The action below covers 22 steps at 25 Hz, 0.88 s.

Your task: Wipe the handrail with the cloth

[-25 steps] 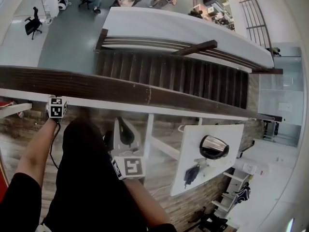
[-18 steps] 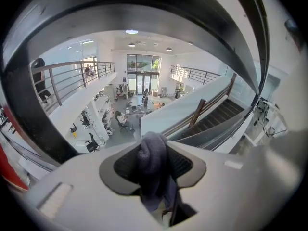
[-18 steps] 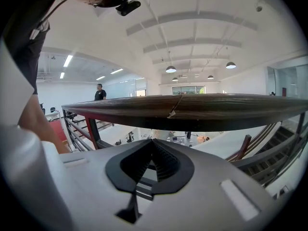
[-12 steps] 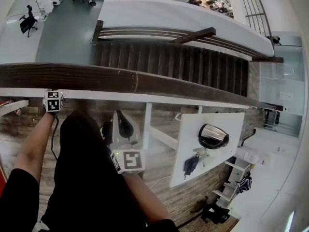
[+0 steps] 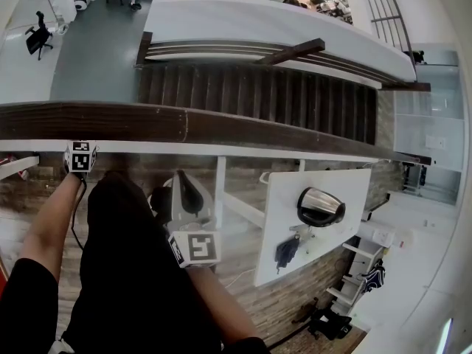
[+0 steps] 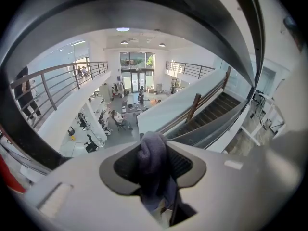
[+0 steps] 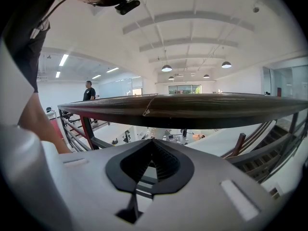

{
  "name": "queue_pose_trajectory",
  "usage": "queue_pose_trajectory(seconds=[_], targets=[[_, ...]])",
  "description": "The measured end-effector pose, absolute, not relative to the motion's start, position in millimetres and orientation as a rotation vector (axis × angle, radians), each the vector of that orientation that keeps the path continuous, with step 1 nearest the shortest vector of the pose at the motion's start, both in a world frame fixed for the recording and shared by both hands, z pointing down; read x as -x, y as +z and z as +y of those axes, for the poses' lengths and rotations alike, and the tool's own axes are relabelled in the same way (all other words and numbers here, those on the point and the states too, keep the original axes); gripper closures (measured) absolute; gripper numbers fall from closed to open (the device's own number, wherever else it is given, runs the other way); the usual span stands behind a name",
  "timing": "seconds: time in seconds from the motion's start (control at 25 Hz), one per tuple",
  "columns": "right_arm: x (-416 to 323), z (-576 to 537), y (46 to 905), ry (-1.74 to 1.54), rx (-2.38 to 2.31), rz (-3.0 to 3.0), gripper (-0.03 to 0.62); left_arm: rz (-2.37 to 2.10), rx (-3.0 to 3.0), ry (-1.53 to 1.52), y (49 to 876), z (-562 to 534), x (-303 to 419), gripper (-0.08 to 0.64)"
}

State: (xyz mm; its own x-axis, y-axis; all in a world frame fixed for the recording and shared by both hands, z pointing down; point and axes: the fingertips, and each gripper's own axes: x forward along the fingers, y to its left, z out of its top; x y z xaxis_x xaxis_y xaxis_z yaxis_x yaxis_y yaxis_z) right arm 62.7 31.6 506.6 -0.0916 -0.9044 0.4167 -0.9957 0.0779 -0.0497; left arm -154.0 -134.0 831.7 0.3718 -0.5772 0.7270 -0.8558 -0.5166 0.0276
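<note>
The dark wooden handrail (image 5: 258, 131) runs left to right across the head view. My left gripper (image 6: 154, 146) is shut on a grey-purple cloth (image 6: 155, 172) that bulges out between its jaws. Its marker cube (image 5: 80, 157) sits at the rail's near edge, and its jaws are hidden there. In the left gripper view the handrail (image 6: 120, 28) arcs close overhead as a dark blur. My right gripper (image 5: 181, 179) hangs below the rail on the near side, pointing up at it. Its jaws (image 7: 153, 143) are shut with nothing between them, and the handrail (image 7: 202, 109) passes just above.
Beyond the rail a dark staircase (image 5: 258, 98) and a white ledge (image 5: 280, 28) drop to an office floor far below. Under the rail stands a white table (image 5: 346, 190) with a shiny helmet-like object (image 5: 318, 206). Black clothing (image 5: 133, 279) fills the lower left.
The rail's seam has slid left in the head view. Both grippers now stand further right along the rail relative to that seam. The cloth stays held.
</note>
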Motion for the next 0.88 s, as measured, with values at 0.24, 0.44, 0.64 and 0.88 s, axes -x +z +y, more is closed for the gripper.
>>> queue_pose_trajectory(seconds=[0.24, 0.44, 0.64, 0.88], targets=[[-75.9, 36.0, 506.9, 0.476, -1.925, -2.065, 0.591, -1.264, -2.183, 0.941, 838.0, -132.0, 154.6, 0.428], [-87.8, 41.7, 504.0, 0.489, -1.947, -2.043, 0.591, -1.271, -2.145, 0.941, 836.5, -130.5, 148.7, 0.428], [-89.9, 44.1, 503.5, 0.503, -1.960, -2.043, 0.591, -1.267, -2.106, 0.937, 836.4, -129.2, 143.9, 0.428], [-96.0, 46.7, 503.7, 0.527, -1.979, -2.038, 0.591, -1.316, -1.994, 0.875, 834.0, -129.6, 141.2, 0.428]])
